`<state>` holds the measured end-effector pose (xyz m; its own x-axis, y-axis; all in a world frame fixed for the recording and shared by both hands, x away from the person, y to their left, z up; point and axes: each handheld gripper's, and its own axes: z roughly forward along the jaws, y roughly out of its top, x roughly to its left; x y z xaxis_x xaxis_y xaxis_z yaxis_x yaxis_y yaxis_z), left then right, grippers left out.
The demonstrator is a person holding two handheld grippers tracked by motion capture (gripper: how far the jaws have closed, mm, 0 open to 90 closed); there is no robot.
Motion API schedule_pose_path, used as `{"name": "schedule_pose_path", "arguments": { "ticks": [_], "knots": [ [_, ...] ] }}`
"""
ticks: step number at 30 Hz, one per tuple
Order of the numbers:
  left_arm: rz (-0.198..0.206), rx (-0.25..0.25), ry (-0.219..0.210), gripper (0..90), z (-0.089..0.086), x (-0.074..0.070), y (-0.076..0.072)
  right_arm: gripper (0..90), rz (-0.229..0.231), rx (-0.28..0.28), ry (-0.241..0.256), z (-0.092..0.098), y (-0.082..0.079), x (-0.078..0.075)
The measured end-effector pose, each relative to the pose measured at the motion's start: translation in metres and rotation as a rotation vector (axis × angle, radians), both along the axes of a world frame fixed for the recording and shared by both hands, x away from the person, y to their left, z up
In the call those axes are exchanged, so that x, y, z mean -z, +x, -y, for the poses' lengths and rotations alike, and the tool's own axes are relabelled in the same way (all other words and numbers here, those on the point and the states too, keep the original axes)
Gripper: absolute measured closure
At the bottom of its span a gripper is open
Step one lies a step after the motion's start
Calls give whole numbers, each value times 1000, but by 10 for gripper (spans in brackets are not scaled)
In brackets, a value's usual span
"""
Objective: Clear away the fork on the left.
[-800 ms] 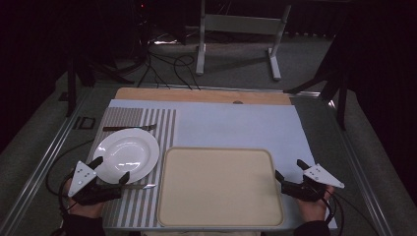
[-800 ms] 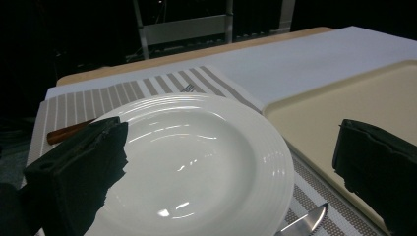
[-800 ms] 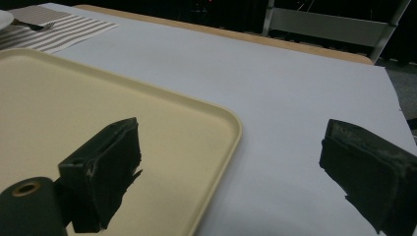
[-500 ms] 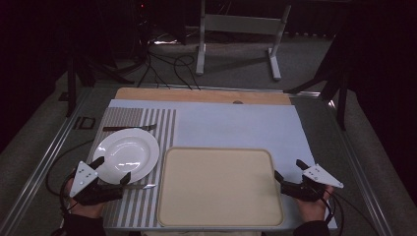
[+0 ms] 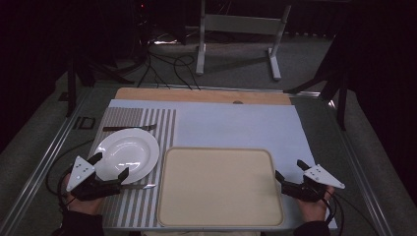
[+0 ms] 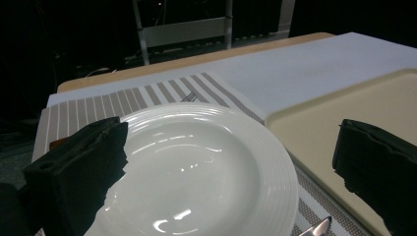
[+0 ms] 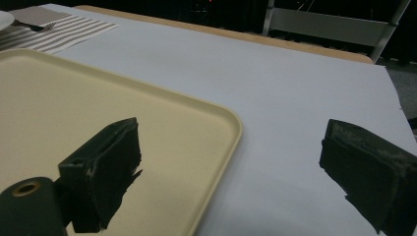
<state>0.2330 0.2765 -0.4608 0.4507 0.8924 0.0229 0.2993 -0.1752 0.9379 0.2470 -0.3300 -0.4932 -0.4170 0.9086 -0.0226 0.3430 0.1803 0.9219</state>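
Left gripper at desk's near-left corner, jaws apart, straddling near rim of white plate on striped mat. Right gripper gaping beside tray right edge. Plate nearer left; likely grasp forward.

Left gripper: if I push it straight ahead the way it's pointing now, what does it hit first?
Most likely the white plate: the left gripper is open with its jaws either side of the plate's near rim. Height above the rim is hard to judge.
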Motion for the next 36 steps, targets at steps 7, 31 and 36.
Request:
{"name": "schedule_pose_path", "arguments": {
  "ticks": [7, 31, 36],
  "knots": [
    [13, -7, -4, 0, -11, -12, 6, 83, 2, -5, -6, 0, 0, 1],
    [3, -8, 41, 0, -31, -27, 35, 83, -1, -7, -5, 0, 0, 1],
    [0, -27, 40, 0, -36, -28, 38, 83, -2, -5, -8, 0, 0, 1]
  ]
}}
